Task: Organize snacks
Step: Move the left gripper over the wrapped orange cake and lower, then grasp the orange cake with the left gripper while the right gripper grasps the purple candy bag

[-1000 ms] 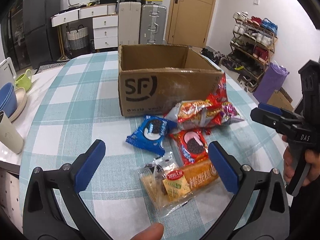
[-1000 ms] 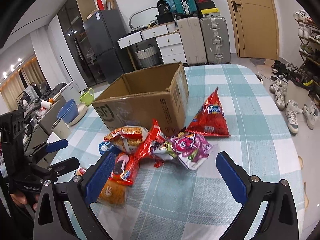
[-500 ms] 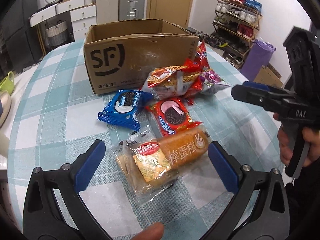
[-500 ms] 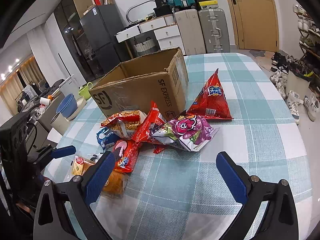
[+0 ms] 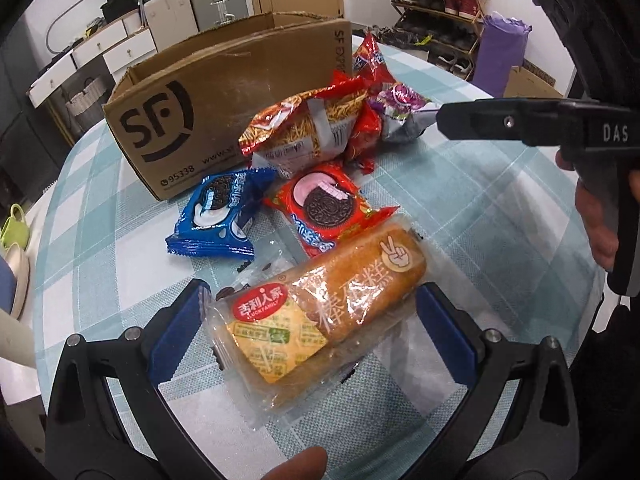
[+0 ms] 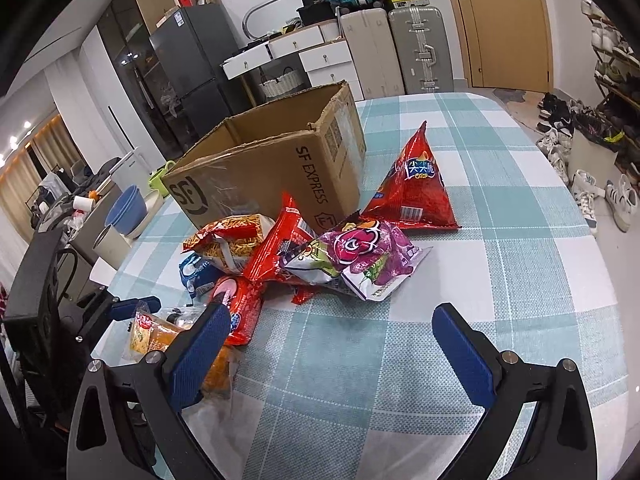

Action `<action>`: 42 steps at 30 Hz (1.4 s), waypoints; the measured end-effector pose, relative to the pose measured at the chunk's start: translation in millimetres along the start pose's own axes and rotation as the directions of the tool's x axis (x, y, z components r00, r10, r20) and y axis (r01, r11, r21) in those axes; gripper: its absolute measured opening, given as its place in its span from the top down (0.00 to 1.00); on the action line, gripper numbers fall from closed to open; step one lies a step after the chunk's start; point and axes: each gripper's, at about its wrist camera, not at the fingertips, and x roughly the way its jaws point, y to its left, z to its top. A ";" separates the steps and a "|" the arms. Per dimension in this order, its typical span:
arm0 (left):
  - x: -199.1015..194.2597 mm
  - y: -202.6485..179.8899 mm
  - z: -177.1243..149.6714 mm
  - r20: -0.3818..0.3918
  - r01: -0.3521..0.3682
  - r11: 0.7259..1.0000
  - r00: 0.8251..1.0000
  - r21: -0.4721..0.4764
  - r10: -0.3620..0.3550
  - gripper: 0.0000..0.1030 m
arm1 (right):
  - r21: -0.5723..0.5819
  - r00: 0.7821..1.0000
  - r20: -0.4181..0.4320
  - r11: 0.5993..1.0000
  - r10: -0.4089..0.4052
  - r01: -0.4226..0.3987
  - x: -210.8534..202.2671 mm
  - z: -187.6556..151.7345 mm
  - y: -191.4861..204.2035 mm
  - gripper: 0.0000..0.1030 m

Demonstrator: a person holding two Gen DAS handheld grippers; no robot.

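My left gripper [image 5: 310, 332] is open and low over the table, its blue pads on either side of a long wrapped cake [image 5: 320, 312] that lies flat between them. Beyond the cake lie a blue cookie pack [image 5: 218, 216], a red cookie pack [image 5: 326, 208], a noodle snack bag [image 5: 308, 132] and a purple bag [image 5: 400, 108]. These rest against an open cardboard box [image 5: 224, 92]. My right gripper [image 6: 332, 352] is open above bare tablecloth, just short of the purple bag [image 6: 360, 256] and a red triangular bag [image 6: 416, 184]. It holds nothing.
Blue bowls [image 6: 126, 208] and a cup [image 6: 108, 244] stand at the table's left edge [image 6: 104, 276]. A person's hand [image 5: 600, 220] holds the right gripper's handle. Suitcases, drawers and a shoe rack stand beyond the table. Open tablecloth [image 6: 520, 280] lies to the right.
My left gripper moved forward and down until the wrapped cake lay between its fingers. The right gripper edged closer to the snack pile. Both stayed open.
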 end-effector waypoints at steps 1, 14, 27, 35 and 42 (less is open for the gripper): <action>2.7 1.4 0.0 -0.006 0.006 1.000 1.000 -0.007 -0.006 0.01 | 0.001 1.000 -0.003 1.000 -0.001 0.001 1.5 0.4 -0.9 0.01; 11.5 19.8 2.7 0.012 0.133 0.991 0.991 -0.031 -0.133 0.21 | 0.035 0.999 -0.042 0.999 -0.021 0.023 25.8 13.2 -18.9 0.01; 7.1 15.7 2.5 0.001 0.140 0.990 0.990 0.007 -0.140 0.21 | 0.163 0.996 -0.077 0.986 0.039 -0.026 58.2 42.1 -43.0 0.01; 4.7 14.5 3.2 -0.012 0.125 0.991 0.992 0.039 -0.125 0.21 | 0.176 0.991 -0.071 0.979 0.114 -0.100 68.3 42.4 -44.7 0.29; -2.8 19.9 -2.6 -0.011 0.127 0.991 0.992 0.035 -0.127 0.21 | 0.164 0.993 -0.022 0.980 0.117 -0.111 47.4 27.4 -46.2 0.46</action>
